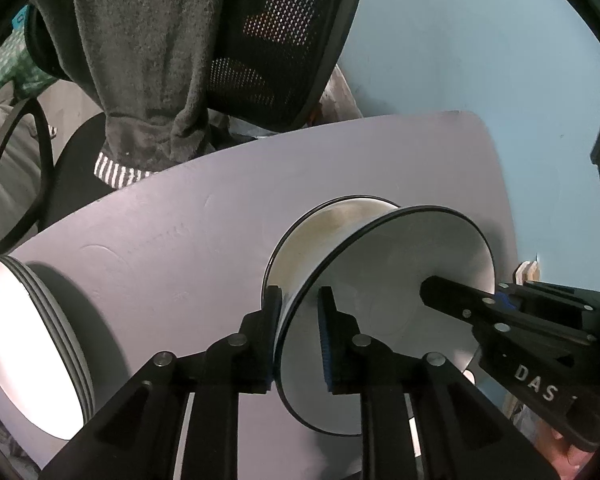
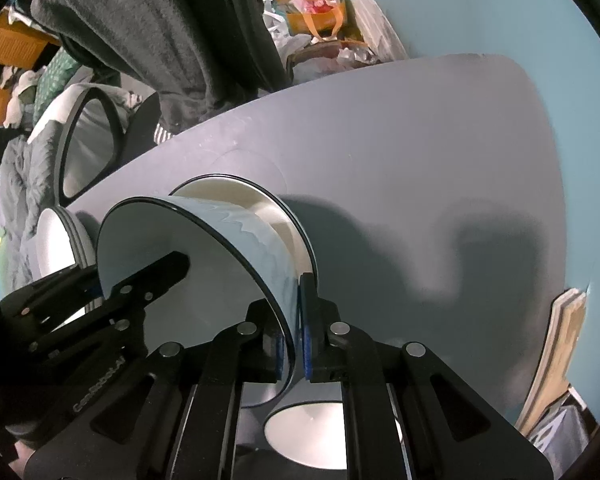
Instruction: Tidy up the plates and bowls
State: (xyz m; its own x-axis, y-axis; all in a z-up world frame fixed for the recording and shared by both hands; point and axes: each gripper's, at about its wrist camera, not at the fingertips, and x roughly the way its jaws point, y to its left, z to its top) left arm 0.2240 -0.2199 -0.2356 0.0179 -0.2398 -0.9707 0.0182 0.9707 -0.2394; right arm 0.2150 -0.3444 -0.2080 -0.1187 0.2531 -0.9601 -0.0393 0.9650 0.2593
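A pale grey round table stands against a light blue wall. Both grippers meet at one white black-rimmed bowl held just above a second cream bowl. The right gripper pinches its wall; the left gripper straddles the opposite rim, not fully closed. A stack of white plates sits farther left.

Colours and patterns: white tableware, grey table, black tooling.

The white black-rimmed ceramic bowl bears a pale blue wavy pattern outside; the stacked white plates have dark rims. The flat matt table top is lavender-grey. Blue pads line black grippers. The draped towel is charcoal, its hem striped white.
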